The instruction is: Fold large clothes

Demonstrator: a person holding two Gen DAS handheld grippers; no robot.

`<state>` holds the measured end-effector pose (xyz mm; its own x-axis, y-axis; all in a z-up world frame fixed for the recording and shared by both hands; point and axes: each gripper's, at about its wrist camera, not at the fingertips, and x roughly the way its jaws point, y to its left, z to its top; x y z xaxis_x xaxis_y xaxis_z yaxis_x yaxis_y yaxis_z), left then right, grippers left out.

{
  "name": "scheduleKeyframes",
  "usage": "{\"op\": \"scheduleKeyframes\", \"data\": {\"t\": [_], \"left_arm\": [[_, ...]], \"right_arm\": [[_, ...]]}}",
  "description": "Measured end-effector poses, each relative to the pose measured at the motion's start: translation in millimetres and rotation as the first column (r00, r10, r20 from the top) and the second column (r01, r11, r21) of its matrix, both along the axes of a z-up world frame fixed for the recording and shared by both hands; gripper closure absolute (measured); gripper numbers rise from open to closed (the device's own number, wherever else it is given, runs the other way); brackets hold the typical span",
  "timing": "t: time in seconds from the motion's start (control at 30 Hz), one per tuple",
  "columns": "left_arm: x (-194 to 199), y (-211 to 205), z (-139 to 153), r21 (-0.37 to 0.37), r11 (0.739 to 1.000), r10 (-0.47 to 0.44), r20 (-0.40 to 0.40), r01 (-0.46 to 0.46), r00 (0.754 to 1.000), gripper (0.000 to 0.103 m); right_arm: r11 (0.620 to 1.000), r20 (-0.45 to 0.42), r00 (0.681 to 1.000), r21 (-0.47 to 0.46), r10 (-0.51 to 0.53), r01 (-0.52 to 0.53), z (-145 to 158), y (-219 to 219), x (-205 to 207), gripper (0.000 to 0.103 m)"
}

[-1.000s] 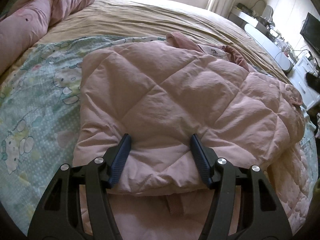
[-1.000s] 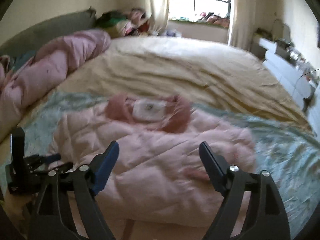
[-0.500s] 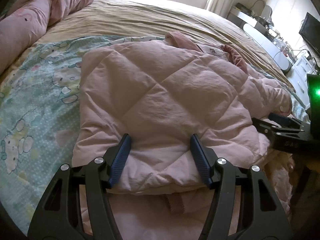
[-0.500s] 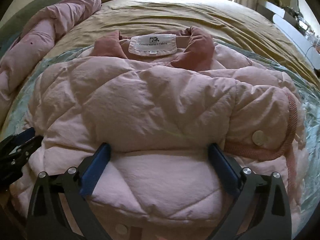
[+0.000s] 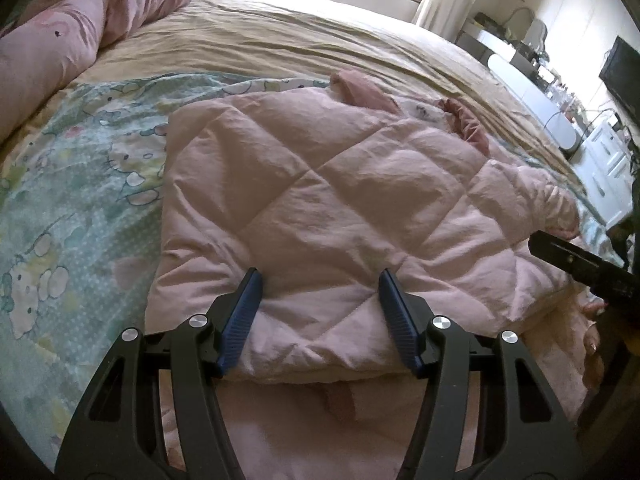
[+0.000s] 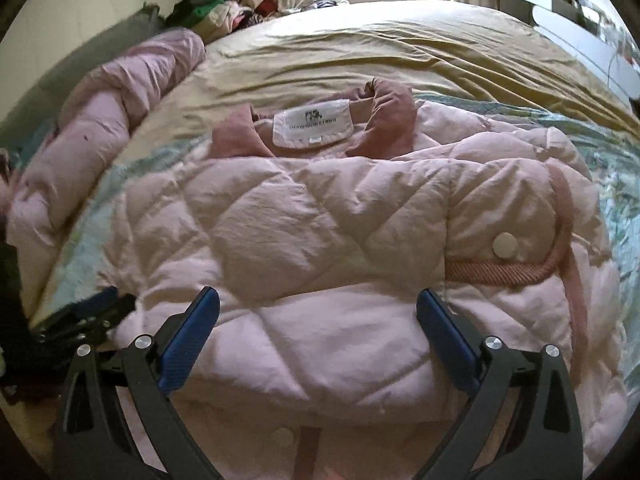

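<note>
A pale pink quilted jacket lies partly folded on the bed, its darker pink collar and white label at the far side. A sleeve with a ribbed cuff and a snap button lies folded across its right side. My left gripper is open, its blue pads either side of the near folded edge at the jacket's left. My right gripper is open wider, over the near folded edge at the jacket's middle. Each gripper shows at the edge of the other's view.
The jacket rests on a light green cartoon-print sheet over a tan bedspread. A rolled pink duvet lies along the left side. Piled clothes sit at the headboard. White furniture and a dark screen stand on the right.
My right gripper swung from high over the bed down to the jacket's near edge and now holds there. The left gripper has stayed in place, still open.
</note>
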<state>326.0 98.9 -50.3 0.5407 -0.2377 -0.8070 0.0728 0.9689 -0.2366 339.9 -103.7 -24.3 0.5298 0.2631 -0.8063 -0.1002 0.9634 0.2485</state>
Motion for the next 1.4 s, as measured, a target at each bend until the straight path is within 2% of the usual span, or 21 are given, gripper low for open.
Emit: {"op": "scheduleKeyframes", "data": {"t": [0.07, 0.2, 0.27, 0.4, 0.77, 1.4], "left_arm": [[-1.9, 0.5, 3.6, -0.022, 1.0, 0.0, 0.005, 0.0, 1.0, 0.04], [-5.8, 0.3, 10.7, -0.012, 1.0, 0.004, 0.009, -0.004, 1.0, 0.034], [-8.1, 2.7, 15.6, -0.009, 1.0, 0.017, 0.016, -0.017, 1.0, 0.019], [-13.2, 3.5, 25.1, -0.016, 0.999, 0.031, 0.028, -0.03, 0.999, 0.01], [-24.4, 9.2, 47.2, 0.018, 0.995, 0.093, 0.043, -0.093, 0.995, 0.009], [-70.1, 7.2, 93.0, 0.019, 0.995, 0.097, 0.129, -0.101, 0.987, 0.009]], "right_arm": [[0.999, -0.002, 1.0, 0.03, -0.01, 0.01, 5.5, -4.0, -2.2, 0.004], [1.0, -0.007, 1.0, -0.006, -0.023, 0.023, 11.6, -6.7, -7.5, 0.004], [1.0, -0.005, 1.0, -0.002, -0.019, 0.019, 12.4, -8.0, -11.1, 0.004], [1.0, 0.006, 1.0, 0.012, -0.027, 0.027, 16.8, -12.2, -18.1, 0.004], [0.999, 0.05, 0.999, 0.031, -0.018, 0.017, 37.5, -15.6, -33.7, 0.004], [0.998, 0.165, 0.986, 0.064, 0.012, -0.023, 87.5, -12.4, -76.8, 0.004]]}}
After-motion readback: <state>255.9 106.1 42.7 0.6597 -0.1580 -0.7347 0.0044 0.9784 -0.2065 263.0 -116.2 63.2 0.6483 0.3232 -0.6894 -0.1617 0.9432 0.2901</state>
